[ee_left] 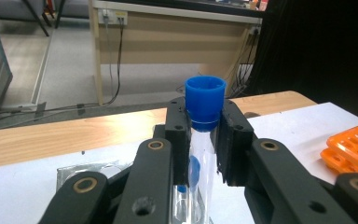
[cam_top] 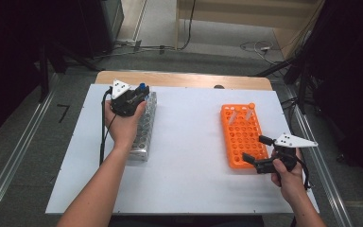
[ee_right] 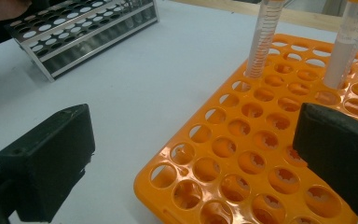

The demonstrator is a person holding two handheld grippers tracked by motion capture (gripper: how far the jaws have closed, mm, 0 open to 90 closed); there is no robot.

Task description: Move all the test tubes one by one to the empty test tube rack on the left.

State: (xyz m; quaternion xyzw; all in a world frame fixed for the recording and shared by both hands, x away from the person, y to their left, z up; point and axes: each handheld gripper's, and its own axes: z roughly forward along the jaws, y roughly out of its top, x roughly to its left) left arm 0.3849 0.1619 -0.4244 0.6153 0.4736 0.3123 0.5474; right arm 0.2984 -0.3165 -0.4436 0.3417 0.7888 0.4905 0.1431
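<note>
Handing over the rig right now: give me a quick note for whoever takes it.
Left gripper: shut on the blue-capped tube, over the metal rack at table left.
Right gripper: open, empty, at the near corner of the orange rack.
Done: two tubes already stand in the orange rack's far rows.
Left: probably carry the blue-capped tube across to the orange rack and seat it.

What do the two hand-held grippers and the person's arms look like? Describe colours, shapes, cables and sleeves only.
Both grippers are black. The left gripper and right gripper each carry a pale grey three-cornered plate with small holes on top, and a black cable trails from each. In the left gripper view, the jaw links show round brass-coloured pivots, and the pads are blocky and matt black. The forearms are bare, with no sleeves showing.
</note>
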